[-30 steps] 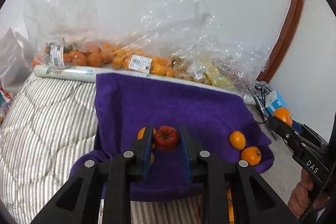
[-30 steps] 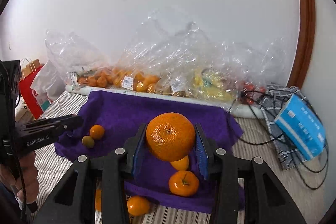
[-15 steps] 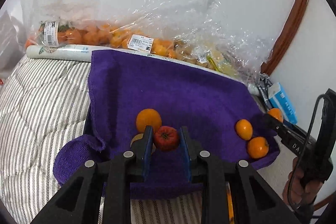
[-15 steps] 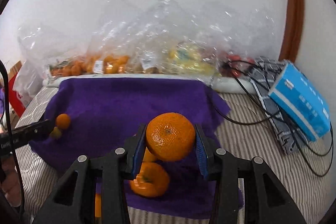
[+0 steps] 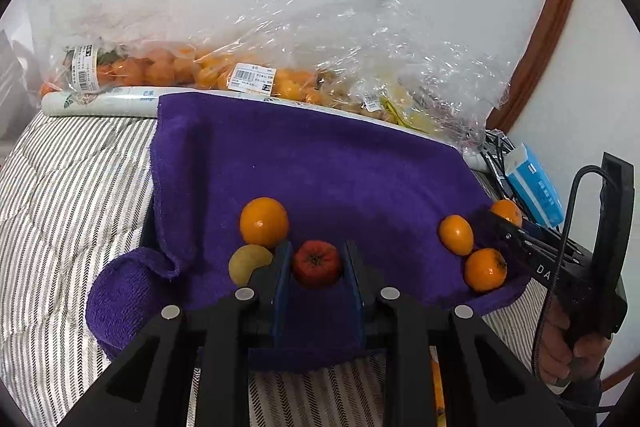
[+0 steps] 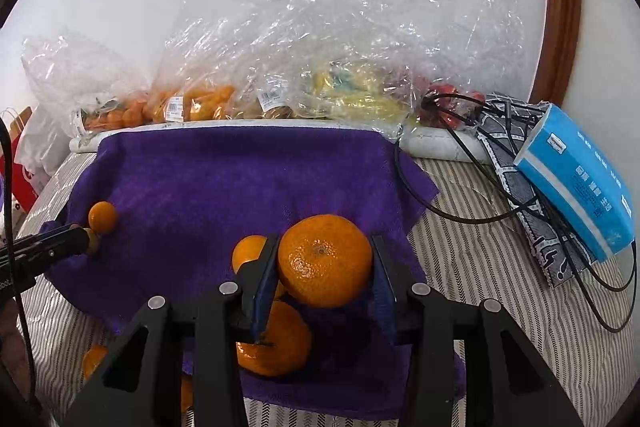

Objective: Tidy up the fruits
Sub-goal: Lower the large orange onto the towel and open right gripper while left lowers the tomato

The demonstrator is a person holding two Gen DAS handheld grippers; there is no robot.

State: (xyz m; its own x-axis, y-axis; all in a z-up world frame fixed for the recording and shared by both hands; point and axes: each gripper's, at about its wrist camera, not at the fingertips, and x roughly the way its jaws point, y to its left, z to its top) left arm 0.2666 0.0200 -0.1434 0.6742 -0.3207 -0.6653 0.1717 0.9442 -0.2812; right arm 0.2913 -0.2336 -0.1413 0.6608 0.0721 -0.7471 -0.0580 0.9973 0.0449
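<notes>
Red and small, one tomato (image 5: 316, 263) sits clamped between the left gripper's (image 5: 316, 269) blue pads, low over the near edge of the purple towel (image 5: 312, 167). Just left of it lie two fruits: one orange (image 5: 263, 221) and one yellowish fruit (image 5: 248, 263). The right gripper (image 6: 325, 267) clamps one big mandarin (image 6: 325, 259) above two more oranges (image 6: 276, 341) on the towel's right near corner. Far behind, clear plastic bags (image 6: 280, 67) of fruit line the wall.

Purple towel (image 5: 320, 167) over a grey-and-white striped bed cover (image 5: 80, 179). Orange mandarin (image 6: 325, 261), dark red tomato (image 5: 317, 263), yellow-green fruit (image 5: 248, 261), blue-and-white tissue pack (image 6: 580, 179).
</notes>
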